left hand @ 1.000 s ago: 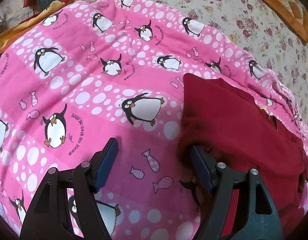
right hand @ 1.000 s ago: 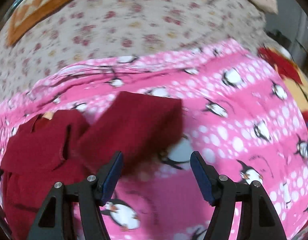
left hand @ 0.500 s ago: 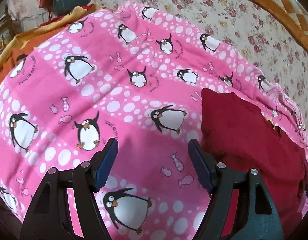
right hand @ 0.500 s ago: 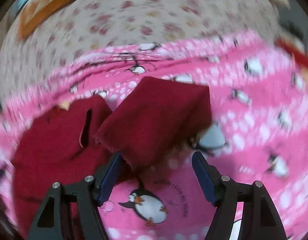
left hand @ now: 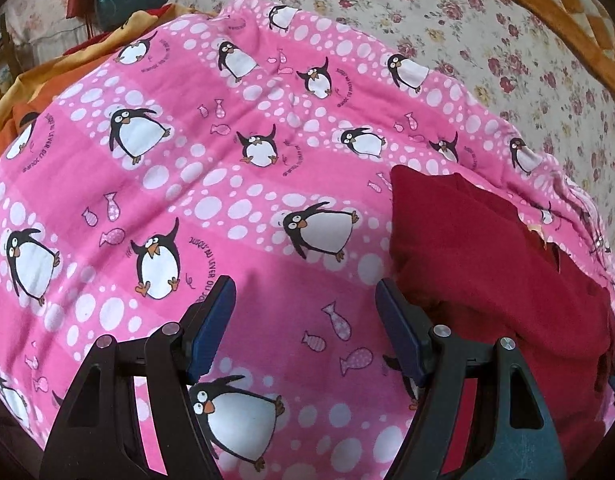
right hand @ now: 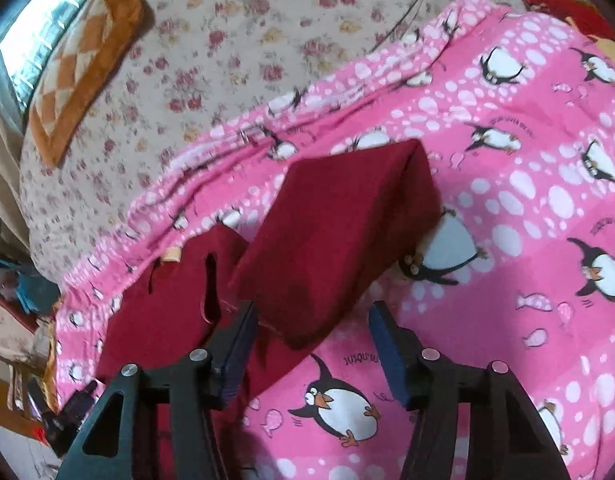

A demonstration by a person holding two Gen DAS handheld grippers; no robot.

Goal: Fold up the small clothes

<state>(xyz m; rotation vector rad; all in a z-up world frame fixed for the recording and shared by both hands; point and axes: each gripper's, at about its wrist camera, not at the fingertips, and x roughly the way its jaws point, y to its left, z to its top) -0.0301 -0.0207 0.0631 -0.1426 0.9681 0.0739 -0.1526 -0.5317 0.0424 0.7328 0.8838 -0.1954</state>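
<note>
Dark red garment [right hand: 335, 248], partly folded, on the pink penguin blanket [left hand: 211, 200].

One sleeve is already folded across the body, toward 1 o'clock in the right view; the other side and the last folds are left, I judge. The right hand-held gripper [right hand: 311, 344] has just been closing, the sleeve's edge between its jaws, not pinched. The left hand-held gripper [left hand: 303, 320] is wide and empty, the garment at 3 o'clock.
</note>
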